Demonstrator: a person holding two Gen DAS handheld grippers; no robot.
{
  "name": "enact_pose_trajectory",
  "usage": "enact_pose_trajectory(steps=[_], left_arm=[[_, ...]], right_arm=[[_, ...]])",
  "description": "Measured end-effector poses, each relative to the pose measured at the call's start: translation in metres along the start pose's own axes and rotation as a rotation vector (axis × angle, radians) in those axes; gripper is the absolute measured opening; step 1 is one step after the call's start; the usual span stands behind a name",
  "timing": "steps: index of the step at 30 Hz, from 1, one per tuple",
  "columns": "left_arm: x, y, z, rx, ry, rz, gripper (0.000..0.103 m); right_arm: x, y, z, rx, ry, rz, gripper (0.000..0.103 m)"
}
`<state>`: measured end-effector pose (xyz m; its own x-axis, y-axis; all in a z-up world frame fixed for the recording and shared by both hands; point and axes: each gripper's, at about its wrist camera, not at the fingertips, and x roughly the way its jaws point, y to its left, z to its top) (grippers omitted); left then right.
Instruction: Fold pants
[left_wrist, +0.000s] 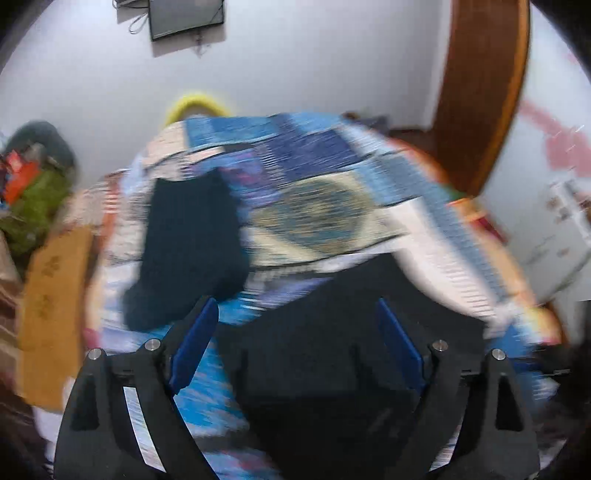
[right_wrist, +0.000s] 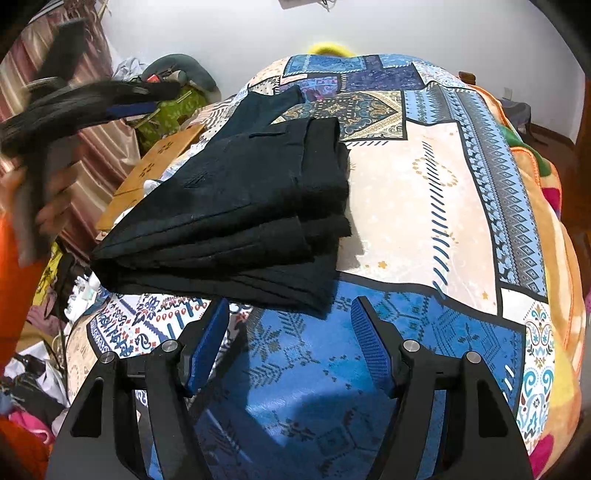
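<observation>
Right wrist view: black pants (right_wrist: 236, 218) lie folded on the patterned bedspread (right_wrist: 424, 206), right gripper (right_wrist: 290, 314) apart, empty, just beside the stack's near edge. Left gripper (left_wrist: 297, 314) apart, blurred. Risk: a sweeping finger snags the top layer and undoes the fold.

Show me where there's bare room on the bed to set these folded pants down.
Free: the cream patch of the bedspread right of the folded pants, bordered by the blue diamond strip. Also the blue patch between the pants and the open right gripper. Crowded: the left bed edge, with a wooden board and clothes; the orange blanket bunches along the right.
</observation>
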<state>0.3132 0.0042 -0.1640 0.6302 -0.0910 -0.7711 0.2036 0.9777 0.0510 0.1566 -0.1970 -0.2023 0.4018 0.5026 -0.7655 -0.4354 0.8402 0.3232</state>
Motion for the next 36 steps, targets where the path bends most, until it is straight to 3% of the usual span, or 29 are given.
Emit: enact_pose_trajectory(steps=[3,7,12,15,21,26,31,36], left_arm=[[0.038,0.035,0.002,-0.039,0.053,0.117,0.087],[0.090,0.061,-0.008,-0.056,0.165,0.142,0.087],[0.147,0.056,-0.035,0.052,0.318,0.191,0.087],[0.135,0.051,-0.040,0.075,0.282,0.199,0.087],[0.096,0.043,-0.068,0.033,0.304,0.101,0.087],[0.050,0.024,-0.100,-0.044,0.225,0.066,0.087],[0.023,0.011,-0.120,-0.145,0.216,-0.005,0.087],[0.001,-0.009,-0.121,-0.029,0.188,0.065,0.087]], right_arm=[[0.002,0.005,0.000,-0.004,-0.002,0.009,0.065],[0.007,0.011,0.004,-0.054,0.011,-0.007,0.068],[0.010,-0.009,0.022,-0.048,0.014,0.001,0.068],[0.015,-0.027,0.037,-0.017,0.015,0.007,0.068],[0.014,-0.060,0.057,0.065,-0.020,-0.190,0.068],[-0.018,-0.063,0.060,0.093,-0.076,-0.175,0.068],[-0.041,-0.035,0.052,0.030,-0.104,-0.118,0.068],[-0.035,-0.009,0.036,-0.049,-0.101,-0.106,0.068]])
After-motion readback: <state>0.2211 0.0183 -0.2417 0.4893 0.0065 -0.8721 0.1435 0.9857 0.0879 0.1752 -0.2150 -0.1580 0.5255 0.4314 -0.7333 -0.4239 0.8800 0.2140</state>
